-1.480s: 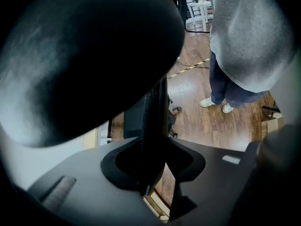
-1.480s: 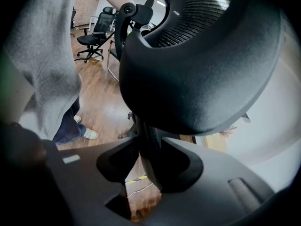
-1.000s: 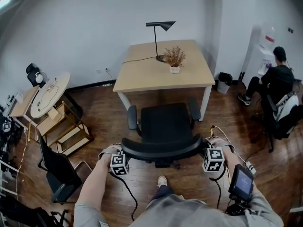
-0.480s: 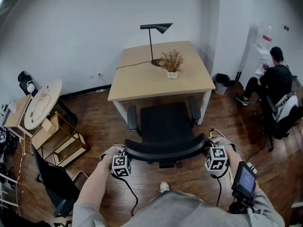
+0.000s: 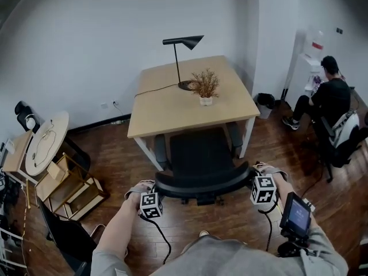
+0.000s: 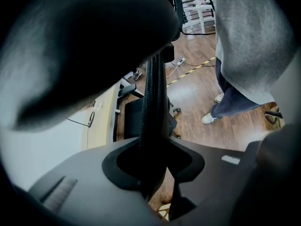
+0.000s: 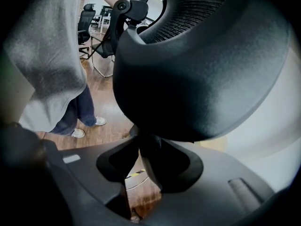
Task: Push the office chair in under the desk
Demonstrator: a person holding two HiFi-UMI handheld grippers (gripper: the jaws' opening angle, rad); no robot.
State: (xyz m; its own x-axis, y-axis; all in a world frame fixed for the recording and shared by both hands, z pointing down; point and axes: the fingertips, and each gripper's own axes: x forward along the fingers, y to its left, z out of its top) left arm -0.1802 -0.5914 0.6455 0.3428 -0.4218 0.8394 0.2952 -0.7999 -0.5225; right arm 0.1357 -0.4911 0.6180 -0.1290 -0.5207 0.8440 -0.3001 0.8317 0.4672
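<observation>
Chair point(image 5: 198, 154) stands square to the desk point(image 5: 172, 105). The seat front is just under the near edge; the backrest point(image 5: 201, 181) and the base are out on my side. Left gripper point(image 5: 153, 195) pinches the backrest's left end and right gripper point(image 5: 257, 184) its right end, each with jaws part-way apart and clamped on the rim.

Doing it well, as I judge it:
- Push level and even from both ends so the chair rolls straight and doesn't yaw.
- The armrests point(image 5: 161, 151) are right at the desk legs point(image 5: 144, 152) with little room either side — that's the catch point, so hold the centre line.
- Don't bear down; the back may tip.
- Ease off as the backrest nears the desk edge.

Views:
- Only the head view gives alignment: desk, legs and armrests.
- It also shows the lamp point(image 5: 181, 62) and plant point(image 5: 204, 88) on top, which a hard bump might rock.
- My jaws barely show there, tucked in at the backrest ends beyond the marker cubes.
- Only the gripper views show the grip. In the left one the thin mesh edge runs through the jaw notch, and in the right one the thick rim seats in it.
- They also look back at my shoes point(image 6: 209, 119) and the floor behind — nothing of the gap at the legs.
</observation>
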